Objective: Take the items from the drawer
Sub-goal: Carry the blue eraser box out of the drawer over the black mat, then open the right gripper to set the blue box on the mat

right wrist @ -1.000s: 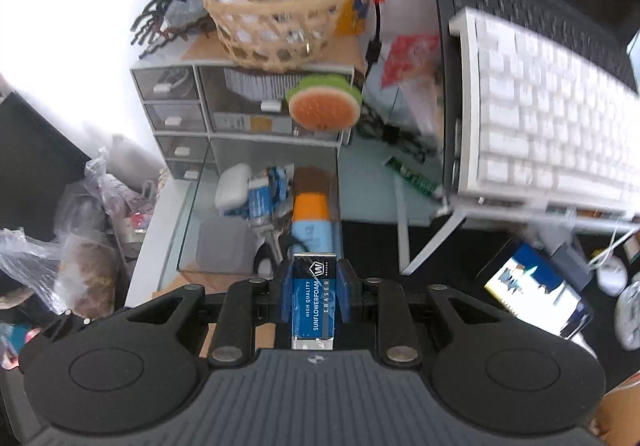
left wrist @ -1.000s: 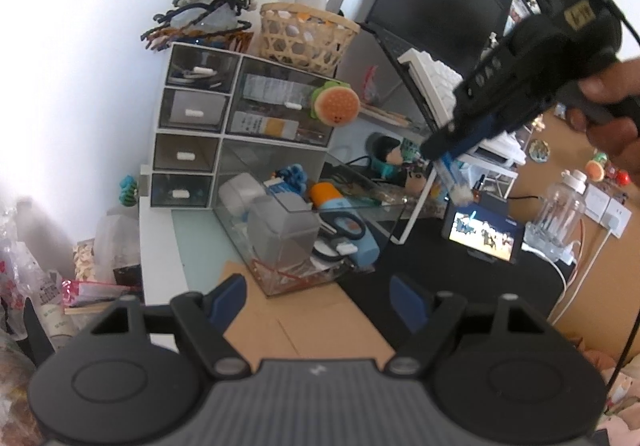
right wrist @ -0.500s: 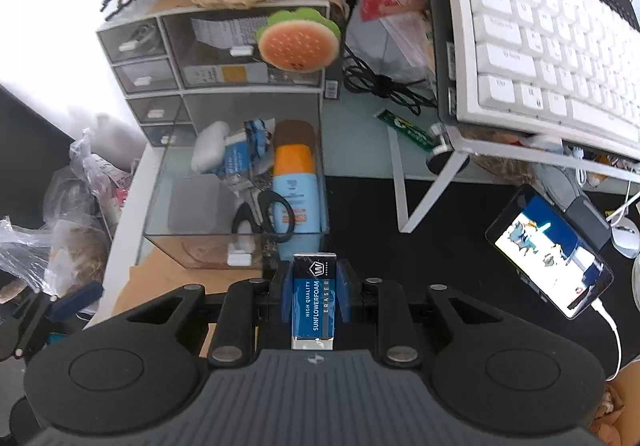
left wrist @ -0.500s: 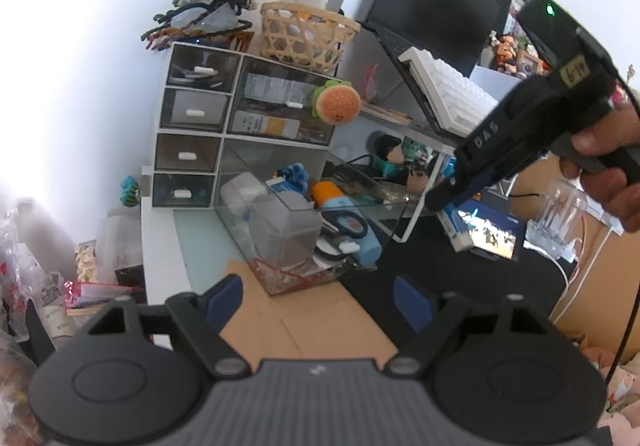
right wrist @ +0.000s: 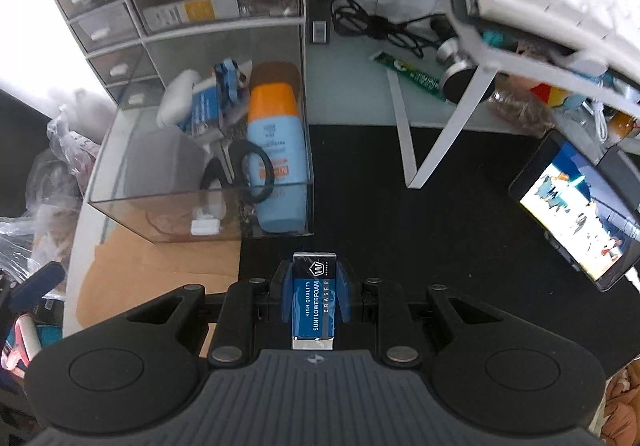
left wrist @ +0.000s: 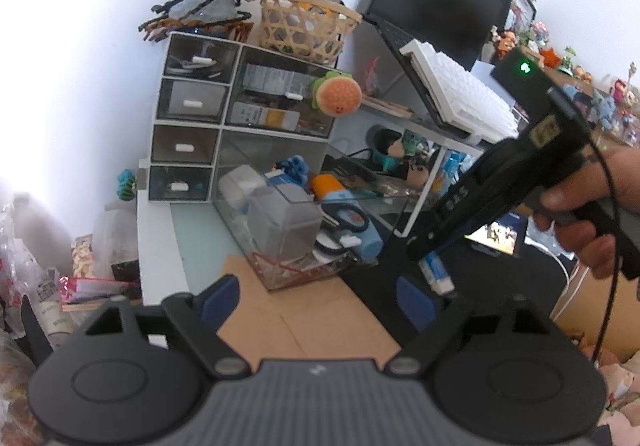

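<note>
A clear drawer [left wrist: 296, 270] stands pulled out of the white organizer [left wrist: 188, 118] over brown cardboard. It holds a blue bottle with an orange cap [right wrist: 276, 166], black-handled scissors [right wrist: 256, 174], a grey box [left wrist: 284, 226] and small blue packets. My right gripper [right wrist: 314, 302] is shut on a blue eraser [right wrist: 314, 306], low over the black mat in front of the drawer. The left wrist view shows that eraser [left wrist: 436, 274] hanging from the right gripper [left wrist: 432, 266], held by a hand. My left gripper [left wrist: 318, 298] is open and empty, short of the drawer.
A white keyboard [left wrist: 460, 94] lies on a laptop stand above the desk. A lit phone [right wrist: 580, 206] lies on the black mat [right wrist: 420, 206] at right. A wicker basket [left wrist: 308, 26] and hair clips top the organizer; a burger toy [left wrist: 336, 94] hangs on it. Bags crowd the left.
My right gripper has carried the eraser away from above the drawer, down and toward me, to just over the black mat. The left gripper has hardly moved.
</note>
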`<state>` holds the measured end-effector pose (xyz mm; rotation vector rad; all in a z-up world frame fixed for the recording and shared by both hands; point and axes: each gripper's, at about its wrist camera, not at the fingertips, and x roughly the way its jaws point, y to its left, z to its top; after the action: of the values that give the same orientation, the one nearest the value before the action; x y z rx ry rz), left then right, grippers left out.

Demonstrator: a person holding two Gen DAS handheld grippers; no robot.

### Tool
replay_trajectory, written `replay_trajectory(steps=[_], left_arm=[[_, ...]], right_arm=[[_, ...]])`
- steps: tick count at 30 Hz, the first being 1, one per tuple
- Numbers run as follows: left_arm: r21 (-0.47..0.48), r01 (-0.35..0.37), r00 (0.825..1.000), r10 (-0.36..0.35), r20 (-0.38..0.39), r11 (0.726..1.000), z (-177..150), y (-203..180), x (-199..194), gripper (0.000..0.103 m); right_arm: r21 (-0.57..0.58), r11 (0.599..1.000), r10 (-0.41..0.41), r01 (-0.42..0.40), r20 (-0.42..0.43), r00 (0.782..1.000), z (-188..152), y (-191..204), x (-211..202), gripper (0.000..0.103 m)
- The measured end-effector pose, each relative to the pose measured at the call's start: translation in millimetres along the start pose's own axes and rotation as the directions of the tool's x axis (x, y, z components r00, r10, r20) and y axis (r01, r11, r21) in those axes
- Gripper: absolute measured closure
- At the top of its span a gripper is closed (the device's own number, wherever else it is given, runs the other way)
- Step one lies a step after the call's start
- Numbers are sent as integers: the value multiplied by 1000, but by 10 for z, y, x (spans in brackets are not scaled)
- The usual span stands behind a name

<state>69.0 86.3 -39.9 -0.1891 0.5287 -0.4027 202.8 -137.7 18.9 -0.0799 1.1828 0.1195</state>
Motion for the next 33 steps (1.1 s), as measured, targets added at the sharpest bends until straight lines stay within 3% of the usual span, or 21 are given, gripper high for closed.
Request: replay_trajectory(steps=[14, 27, 28, 31, 33], left_arm=[[-8, -3, 1000, 3, -13, 1000, -16, 30, 58, 14], [3, -7, 1000, 7, -20, 1000, -29, 5, 78, 13], [4, -7, 1000, 7, -19, 1000, -29, 4, 75, 13], [6, -8, 1000, 8, -19, 1000, -28, 4, 69, 13], [7, -10, 1000, 10, -20, 1000, -31, 7, 67, 13]], right_arm=[[43, 999, -21, 24, -65, 998, -45, -105, 424, 77], [74, 997, -1, 4, -38, 999, -49, -214, 374, 75], [71, 997, 1, 1, -33, 999, -53, -214, 360, 73], [63, 998, 8, -7, -16, 1000, -65, -213, 321, 47], [57, 998, 13, -13, -4, 1000, -73, -213, 294, 46]])
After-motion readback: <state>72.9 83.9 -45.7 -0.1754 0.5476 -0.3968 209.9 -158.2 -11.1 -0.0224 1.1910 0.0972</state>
